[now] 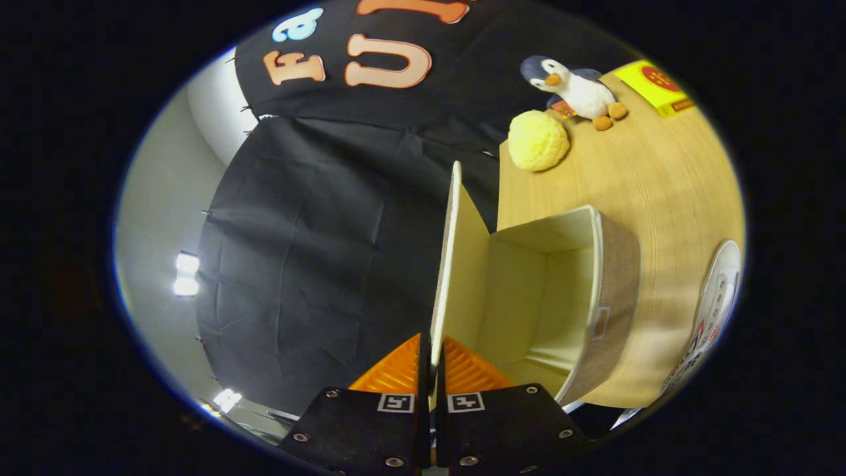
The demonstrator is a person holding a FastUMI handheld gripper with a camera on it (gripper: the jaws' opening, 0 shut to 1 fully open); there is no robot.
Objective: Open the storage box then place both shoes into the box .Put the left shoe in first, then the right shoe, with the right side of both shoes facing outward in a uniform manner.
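Bright lamps [186,274] glare at nine o'clock against a pale wall, with another hot spot near seven o'clock. The bench [634,178] is evenly and warmly lit, and the open box's [529,291] inner walls catch soft light. Fisheye bending stretches everything toward the rim, where the shoe [710,311] at three o'clock smears. The centre stays sharp.

The shoe [710,311] at the surface's [661,192] edge is cut off, so just 1 laced strip of it shows; which shoe it is cannot be told. The lid's [449,264] lower end disappears between the gripper's [430,360] closed jaws. The storage box's [595,291] near corner is hidden behind the gripper body. The yellow card [654,86] at the far corner carries print too small to make out.
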